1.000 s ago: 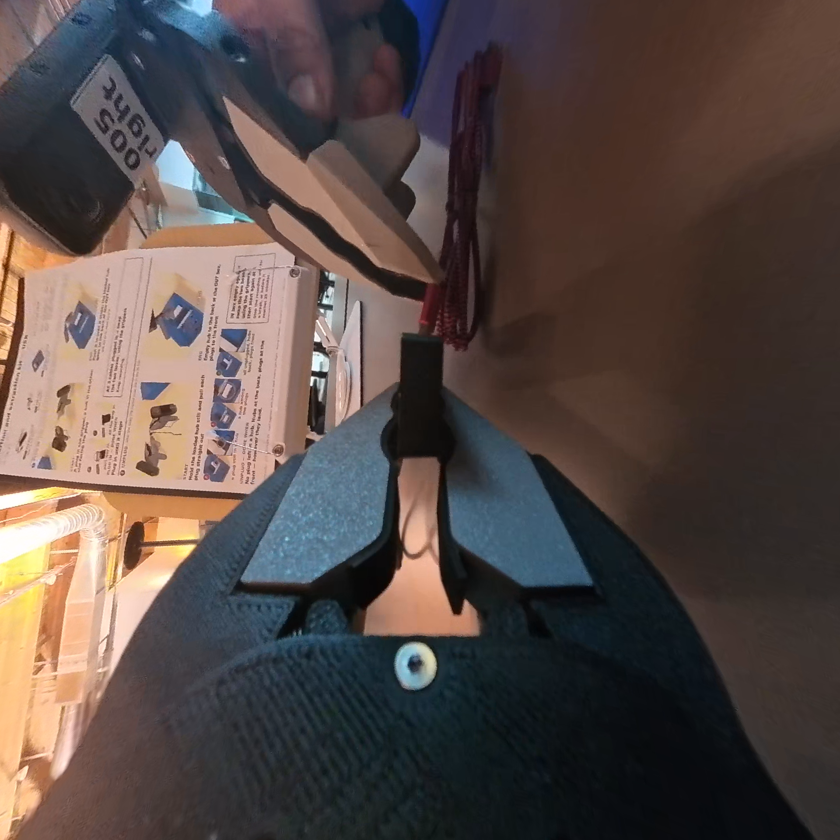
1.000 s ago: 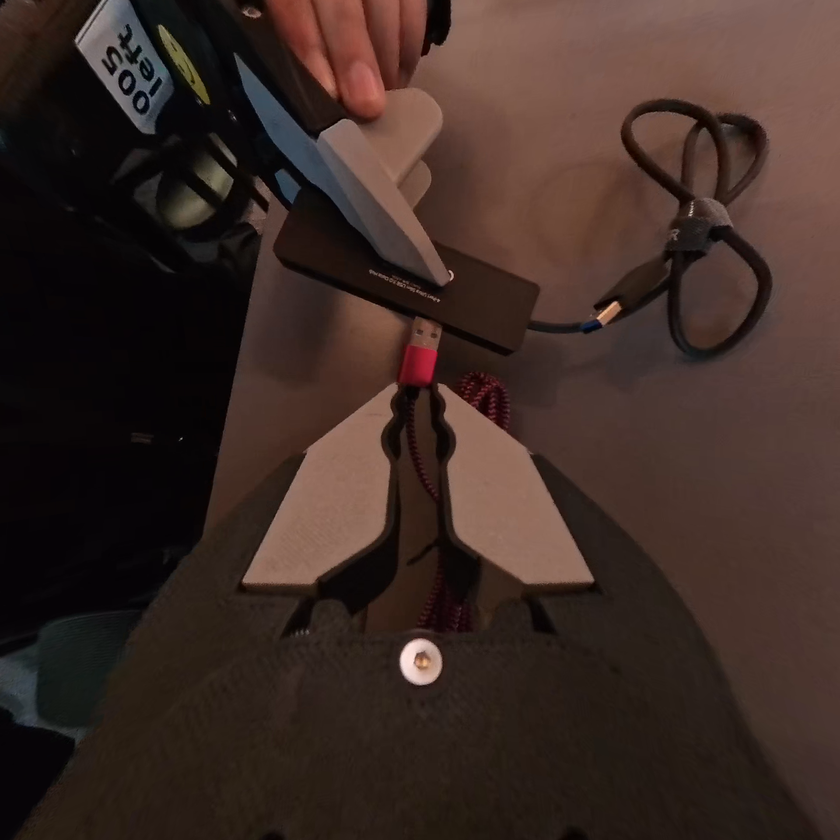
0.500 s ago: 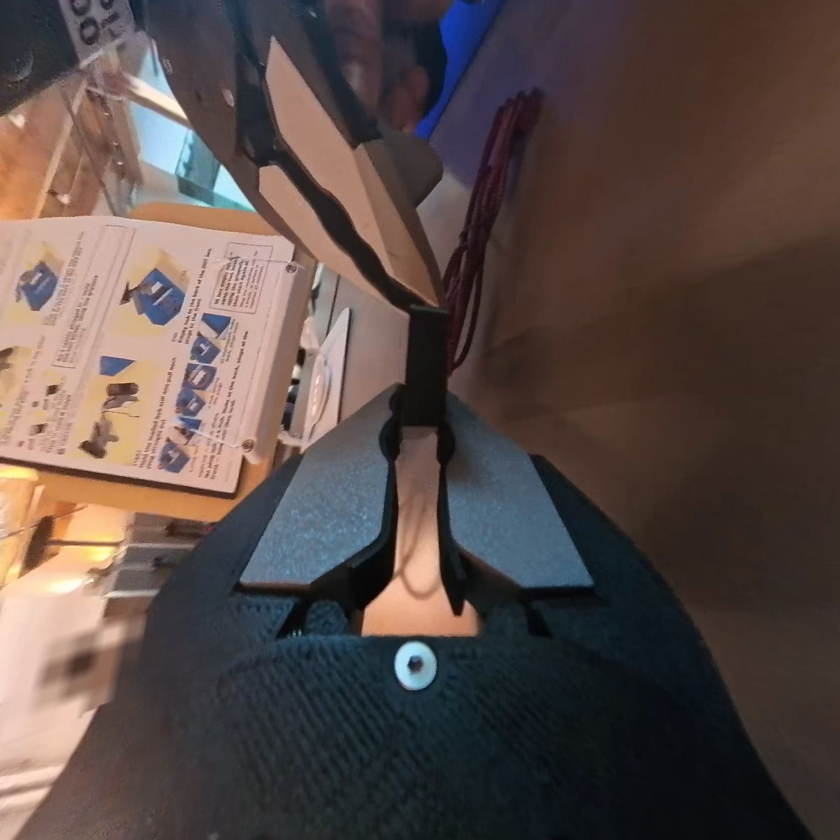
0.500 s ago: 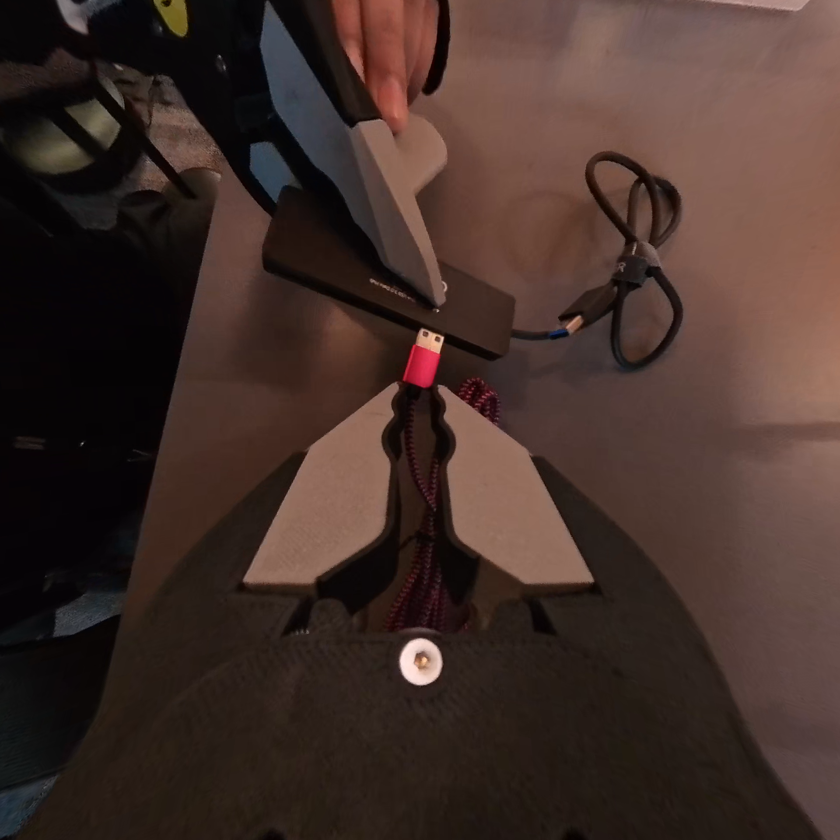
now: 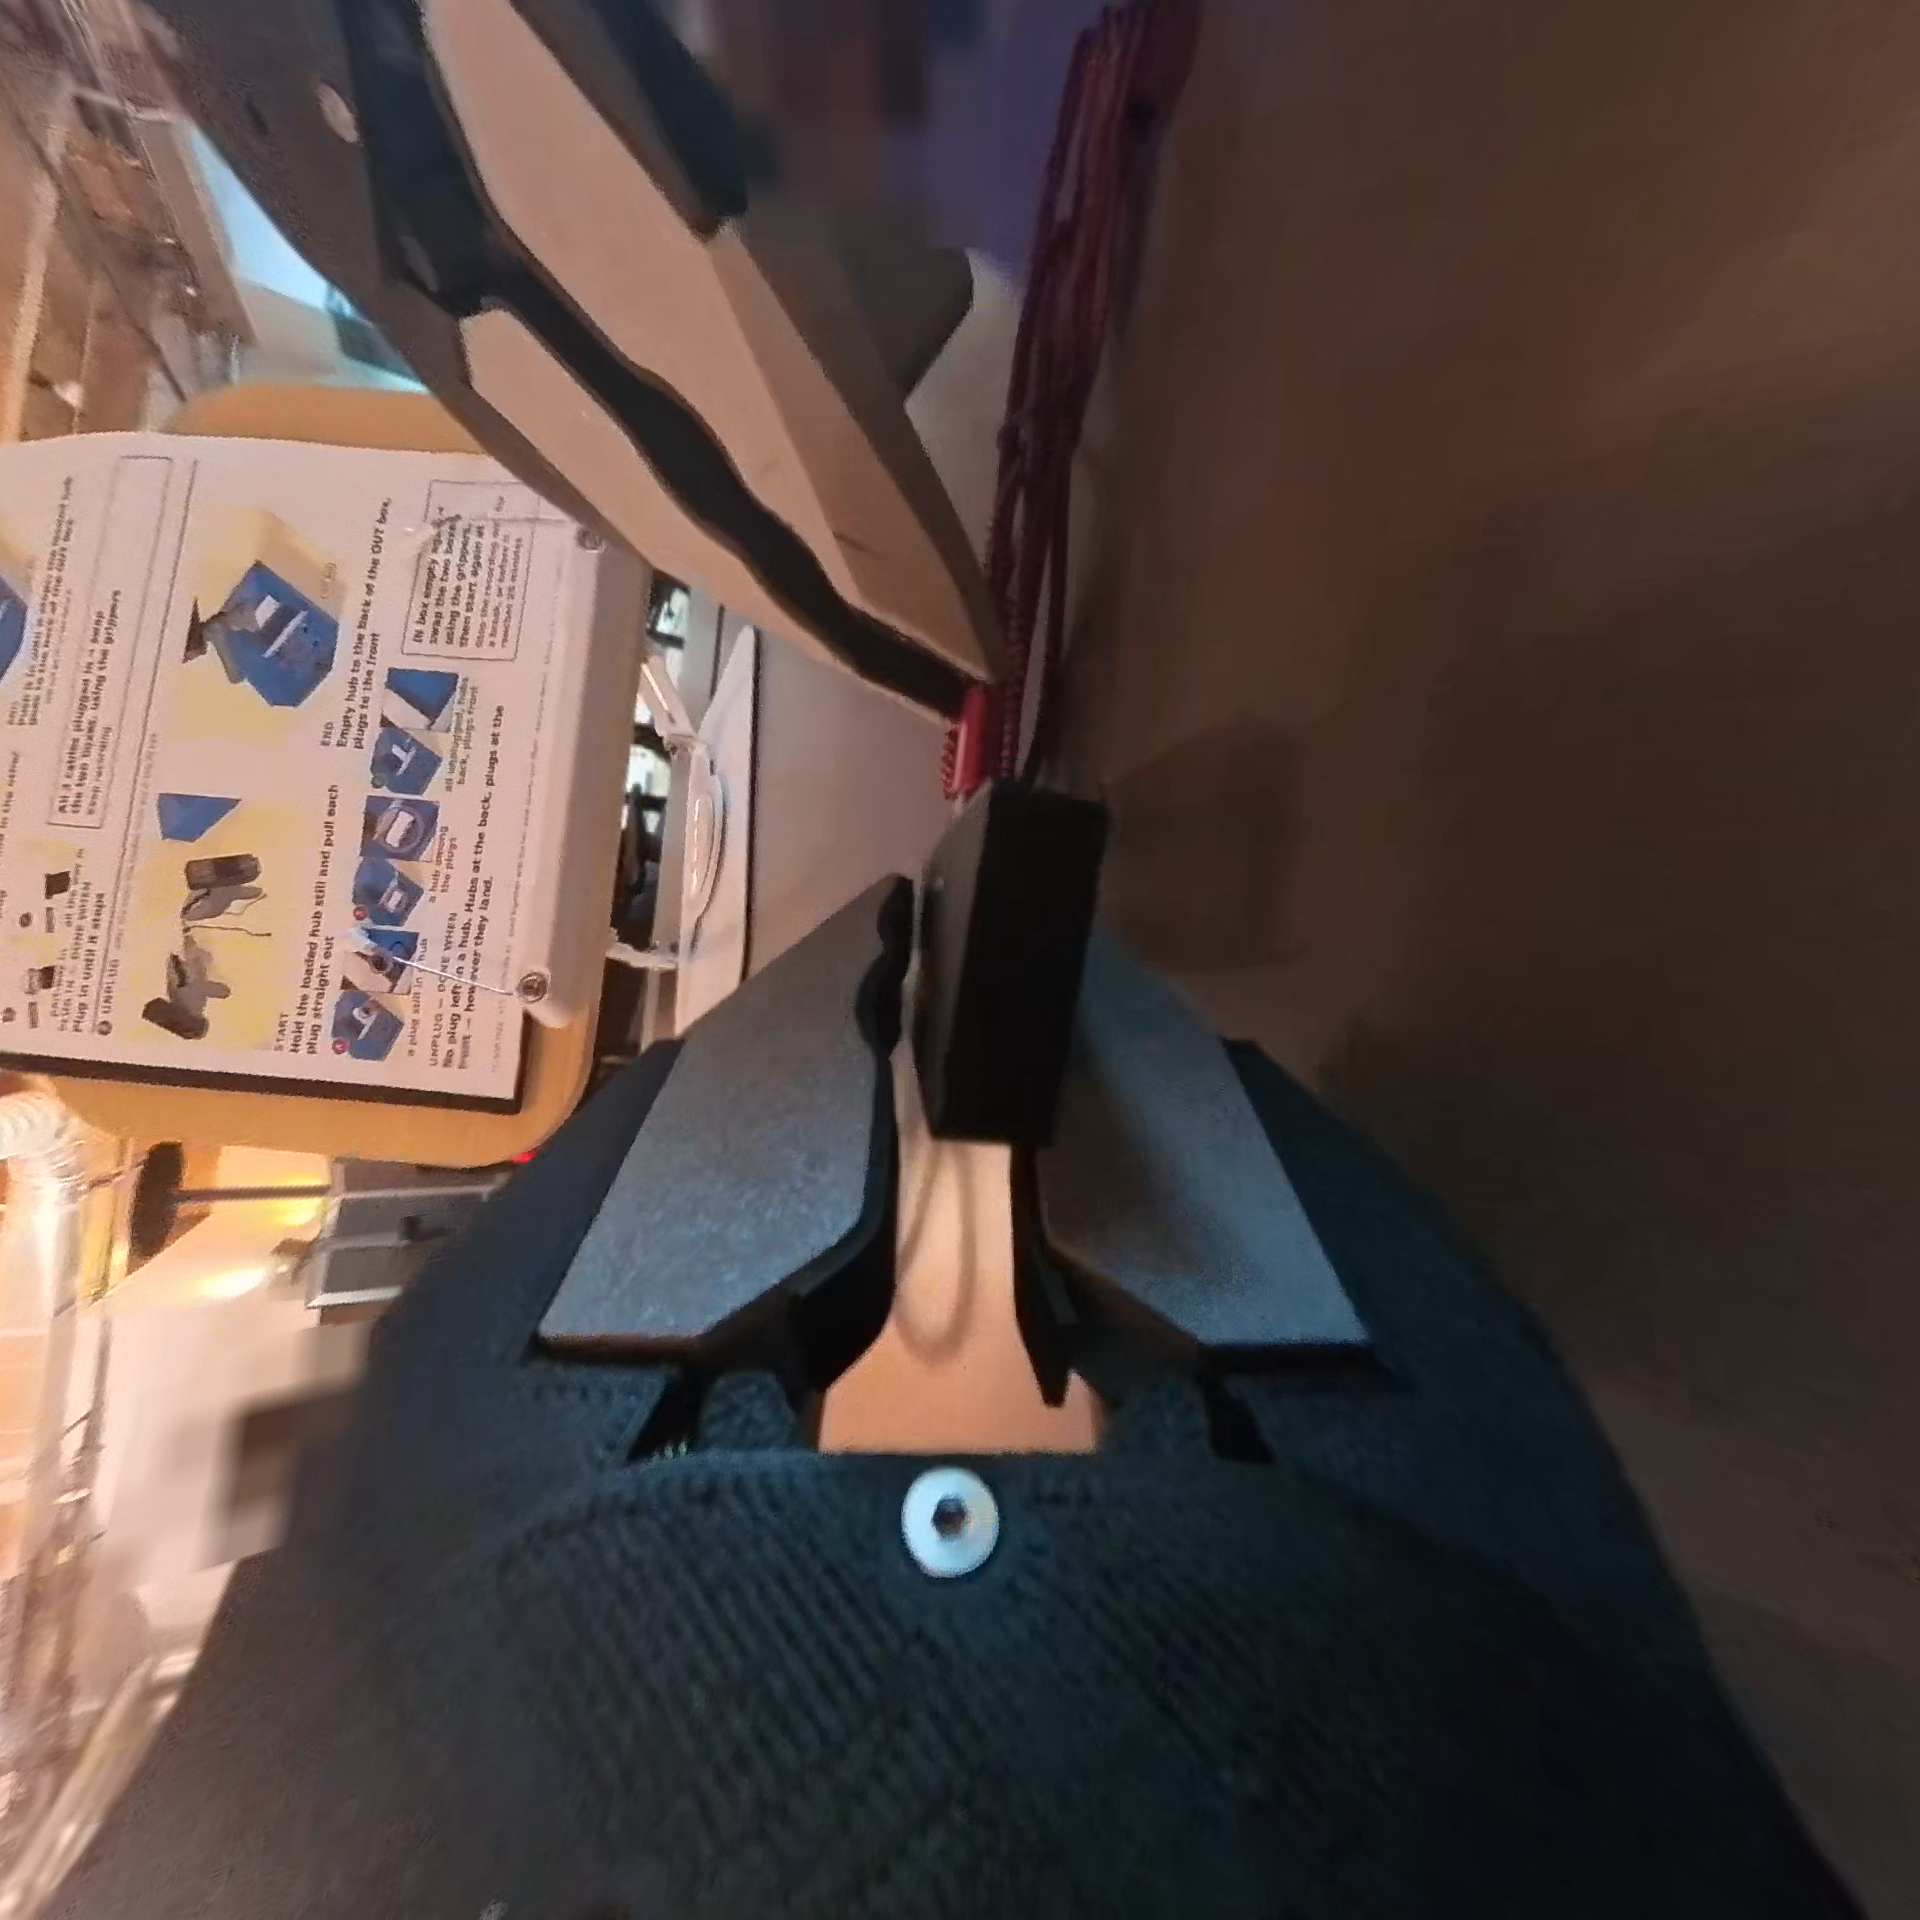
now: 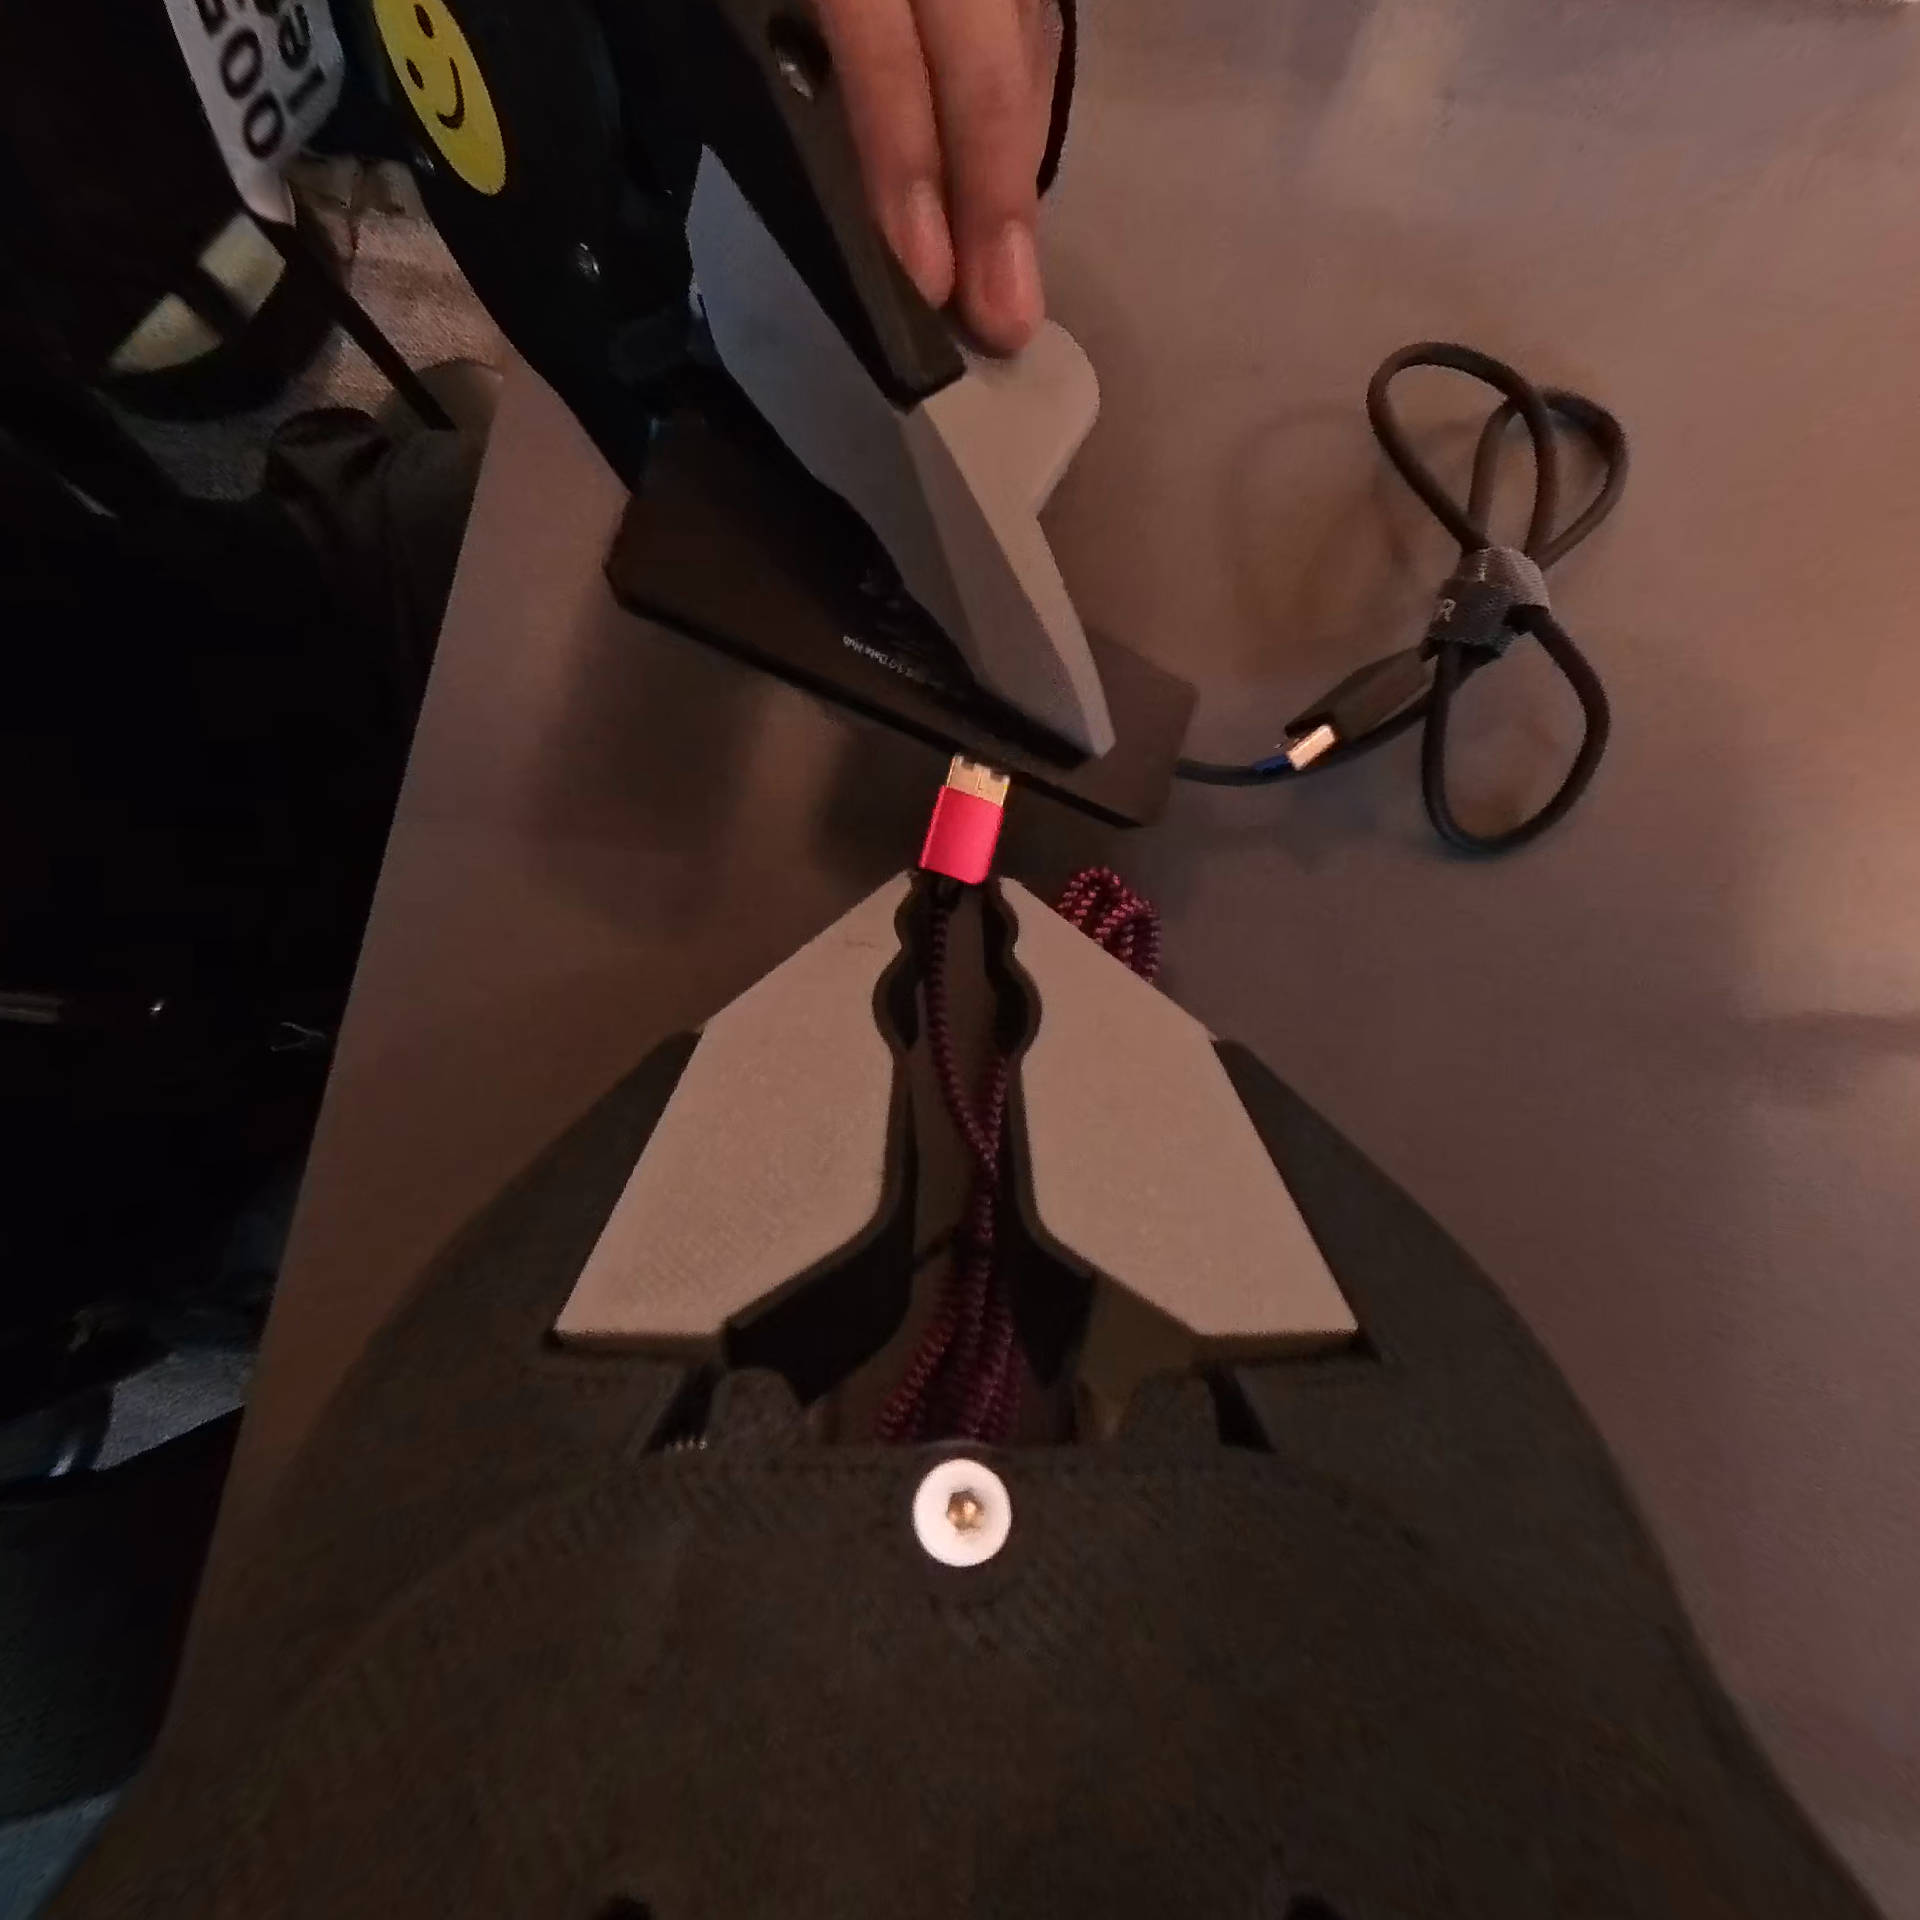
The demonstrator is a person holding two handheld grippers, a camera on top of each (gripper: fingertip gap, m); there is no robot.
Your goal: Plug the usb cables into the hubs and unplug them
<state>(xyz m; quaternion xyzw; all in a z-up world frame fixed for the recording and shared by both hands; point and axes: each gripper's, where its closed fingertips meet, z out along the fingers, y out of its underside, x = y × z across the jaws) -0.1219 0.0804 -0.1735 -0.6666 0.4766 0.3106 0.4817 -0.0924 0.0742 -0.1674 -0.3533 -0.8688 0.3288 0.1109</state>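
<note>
Red plug (image 6: 961,829), mid-frame, is meeting the hub (image 6: 904,655); right tongs (image 6: 956,888) are pinching its cable narrowly, left tongs (image 5: 987,935) clamping the hub. Any tilt is risking a jam.

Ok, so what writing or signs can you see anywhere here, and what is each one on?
I don't quote writing, so here is what bears it.
Instruction sheet: printed text with pictures.
White sticker, top left of the right view: large characters, cut off by the frame.
Yellow sticker beside it: a smiley face, no words.
Hub: small white print, blurred.
Cable strap: a mark too small to read.
</note>
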